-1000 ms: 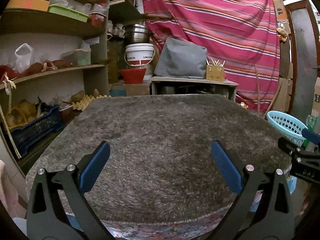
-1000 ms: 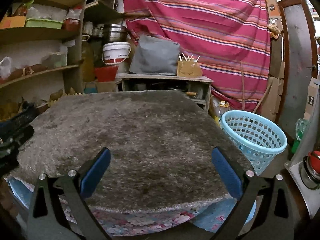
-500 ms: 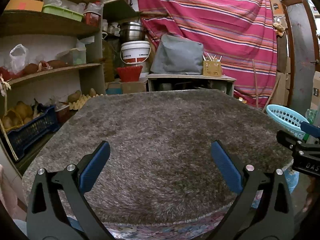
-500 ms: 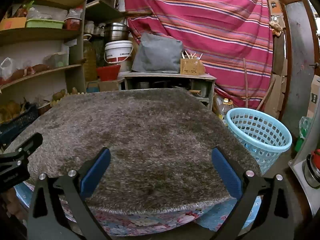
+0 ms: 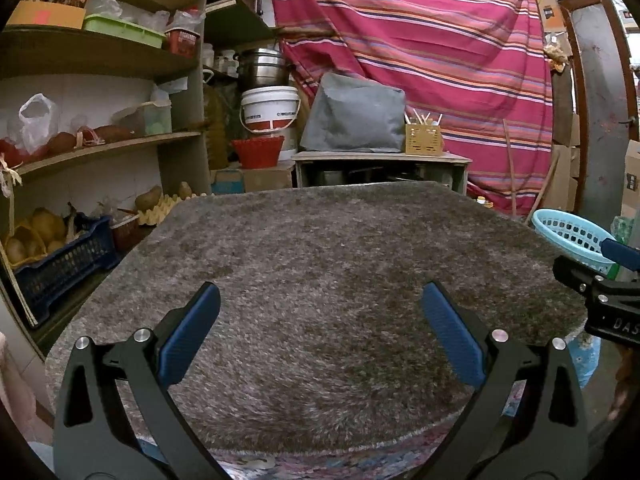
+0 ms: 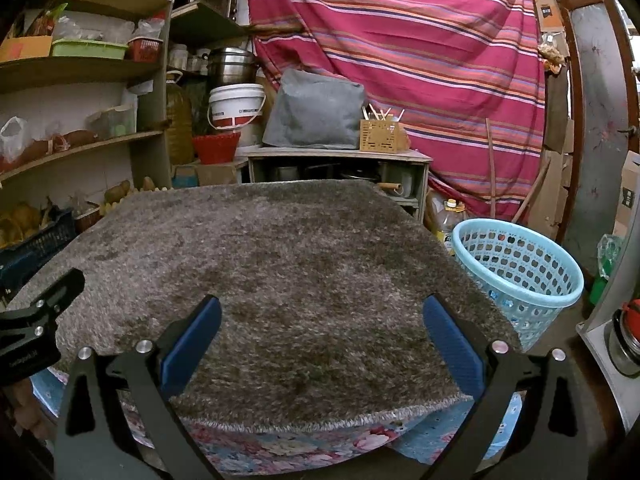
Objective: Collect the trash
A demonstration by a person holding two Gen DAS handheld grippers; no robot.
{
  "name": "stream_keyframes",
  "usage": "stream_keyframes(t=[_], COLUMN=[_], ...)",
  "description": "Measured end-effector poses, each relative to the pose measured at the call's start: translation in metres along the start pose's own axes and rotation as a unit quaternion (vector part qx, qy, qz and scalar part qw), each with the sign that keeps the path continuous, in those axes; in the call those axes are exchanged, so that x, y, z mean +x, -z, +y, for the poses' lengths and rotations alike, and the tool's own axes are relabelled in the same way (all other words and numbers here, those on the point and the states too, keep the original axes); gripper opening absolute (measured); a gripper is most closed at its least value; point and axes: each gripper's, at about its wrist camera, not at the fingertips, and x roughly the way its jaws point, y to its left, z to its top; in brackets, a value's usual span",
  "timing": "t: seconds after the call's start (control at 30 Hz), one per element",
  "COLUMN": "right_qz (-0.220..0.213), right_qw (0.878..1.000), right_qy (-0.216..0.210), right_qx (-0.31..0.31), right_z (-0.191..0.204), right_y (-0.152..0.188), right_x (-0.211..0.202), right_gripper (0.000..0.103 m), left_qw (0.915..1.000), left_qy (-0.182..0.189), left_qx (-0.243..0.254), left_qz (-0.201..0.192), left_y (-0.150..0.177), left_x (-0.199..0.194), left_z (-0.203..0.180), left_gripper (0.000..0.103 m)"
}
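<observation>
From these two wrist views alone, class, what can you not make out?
- Blue basket contents: right view, its wall hides the bottom; left view, the frame edge crops it.
- Trash: none visible on the grey rug.
- Table under rug: covered.
- Bucket print: too small.

The left gripper point(image 5: 320, 312) has two black plastic arms with long holes in them. Its fingers point(image 5: 191, 332) wear blue bumpy pads. Round silver screws shine on the arms. The right gripper point(image 6: 320, 322) looks the same, black with blue pads.
</observation>
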Motion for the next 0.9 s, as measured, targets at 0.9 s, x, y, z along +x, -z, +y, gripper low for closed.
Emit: stream_keyframes(t=[0.9], right_qz=[-0.009], right_qw=[1.000], right_qy=[0.000], right_qx=[0.002], right_z=[0.0041], right_y=[-0.0031], right_x=[-0.0007], right_gripper=[0.099], left_qw=[0.9998], left_qy=[-0.009], left_qx=[0.009], left_qz=[-0.016], left_y=[-0.0024], left_x=[-0.0034], left_z=[0.0026], left_gripper=[0.098])
